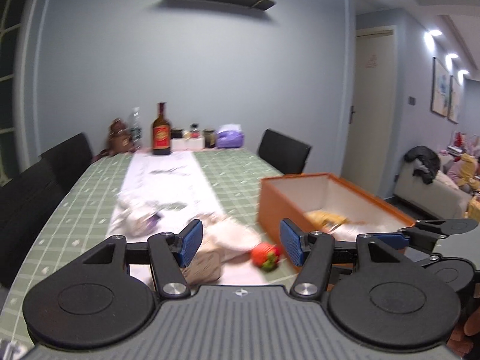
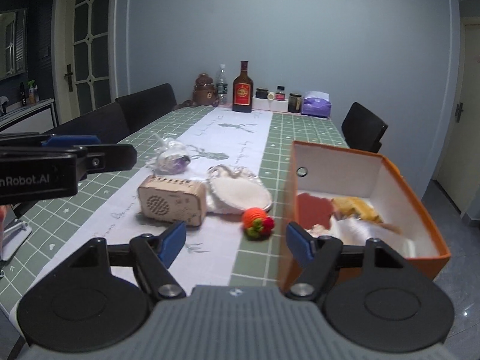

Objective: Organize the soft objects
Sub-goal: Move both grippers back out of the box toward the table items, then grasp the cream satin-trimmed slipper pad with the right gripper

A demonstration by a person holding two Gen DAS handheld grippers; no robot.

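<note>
— blue-padded jaws of the left gripper [image 1: 238, 244] stand wide apart with nothing pressed between them. past them lies the knitted strawberry [image 1: 265, 255] on the table [image 1: 75, 210], just beside the orange box [image 1: 276, 204].

— and the rest?

— a pale quilted pouch [image 1: 231, 234] sits behind the strawberry; this view is smeared, so the crumpled white-and-purple thing [image 1: 141, 219] farther back may be a soft toy, hard to say.

— from the right wrist?

— the right gripper [image 2: 235, 241] is spread wide too, empty. the strawberry [image 2: 258, 220] lies just ahead between its tips, near the box wall [image 2: 292, 210]. the box already holds a red cloth [image 2: 313, 208] and yellow and white soft things. the wooden speaker-like block [image 2: 172, 202] looks hard, so i'd leave it.

— best way in?

— i'd drop the right jaws around the strawberry's middle, close gently since it will squash, lift clear of the rim, then release low inside.
</note>
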